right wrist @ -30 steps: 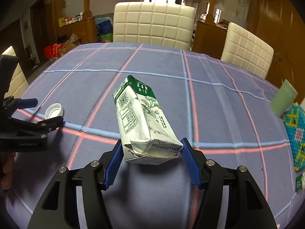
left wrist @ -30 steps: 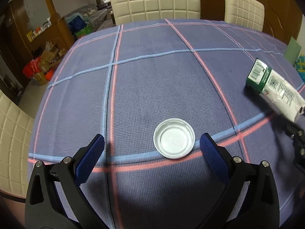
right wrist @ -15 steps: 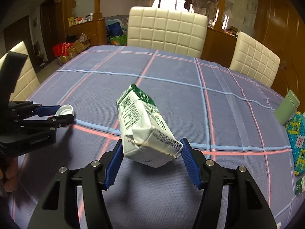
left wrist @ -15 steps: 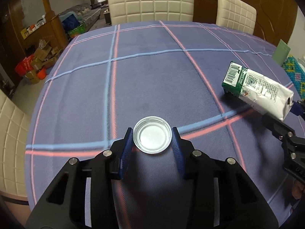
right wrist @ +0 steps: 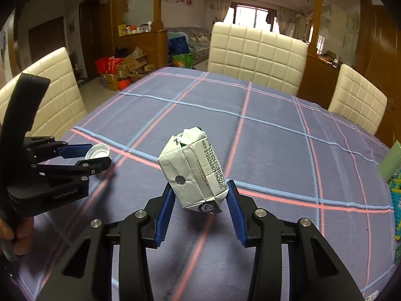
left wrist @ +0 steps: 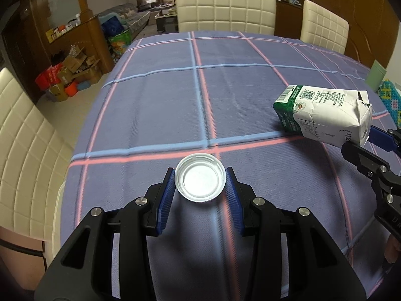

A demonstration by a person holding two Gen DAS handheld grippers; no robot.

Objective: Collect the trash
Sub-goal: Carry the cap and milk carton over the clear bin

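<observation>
Since a second ago both grippers have lifted their finds off the checked tablecloth (left wrist: 155, 105). Leftmost, the left gripper (left wrist: 200, 184) pinches the white bottle cap (left wrist: 200, 181), open side up, between its blue pads above the cloth. Further right, the right gripper (right wrist: 199, 198), whose jaws have just been closing, squeezes the crumpled green-and-white milk carton (right wrist: 194, 173) by its folded end, tilted clear of the table. Cream quilted chairs (right wrist: 258, 55) ring the far edge.
</observation>
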